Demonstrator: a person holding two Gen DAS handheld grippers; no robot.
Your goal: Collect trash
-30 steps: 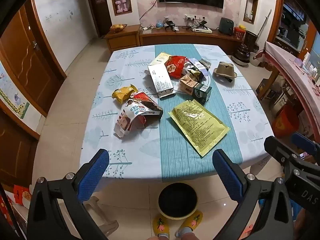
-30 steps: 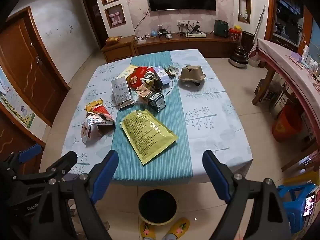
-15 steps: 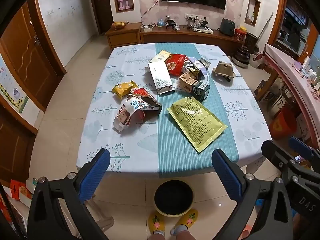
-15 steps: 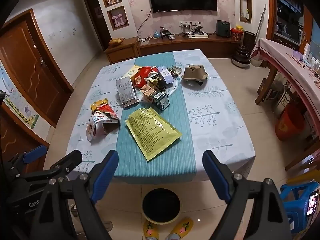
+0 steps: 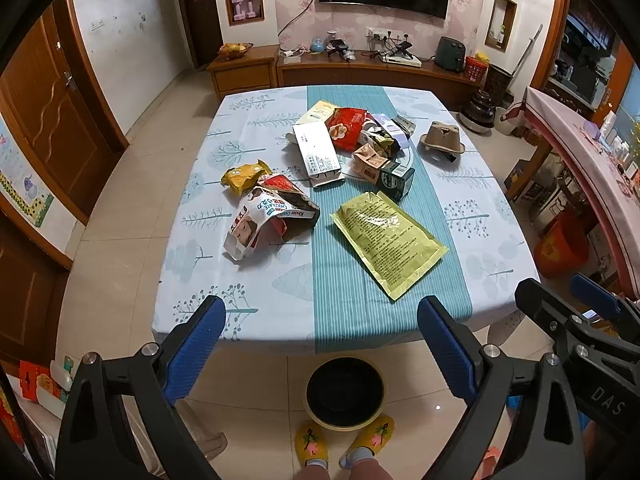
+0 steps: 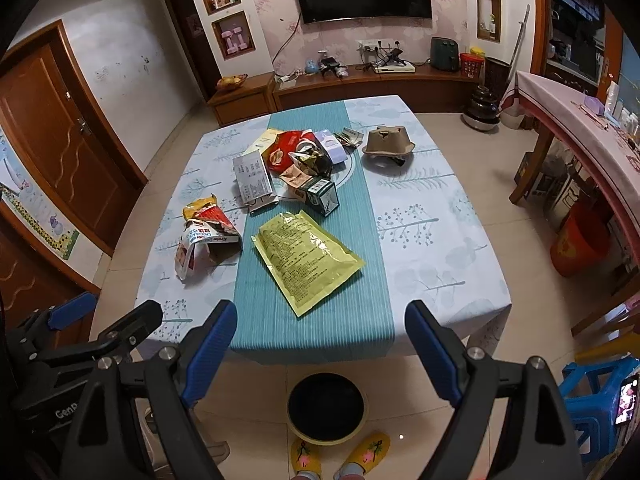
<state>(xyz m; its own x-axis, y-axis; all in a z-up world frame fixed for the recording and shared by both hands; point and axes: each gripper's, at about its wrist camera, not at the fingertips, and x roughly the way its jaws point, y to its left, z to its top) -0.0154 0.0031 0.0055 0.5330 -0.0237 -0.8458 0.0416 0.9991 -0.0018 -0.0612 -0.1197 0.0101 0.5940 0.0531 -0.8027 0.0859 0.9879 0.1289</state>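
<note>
Both wrist views look down and forward from just off the desk's [image 5: 280,320] near edge, sharing its whole top.

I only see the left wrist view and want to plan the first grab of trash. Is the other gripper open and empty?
Observer: Yes. The right wrist view shows the right gripper wide open and holding nothing.
Operator: Is anything on the floor to its right that I should avoid?
Observer: A blue stool stands there, beside the table's near right corner.
Operator: Is anything on the stool?
Observer: A phone with a lit screen shows at its right edge.
</note>
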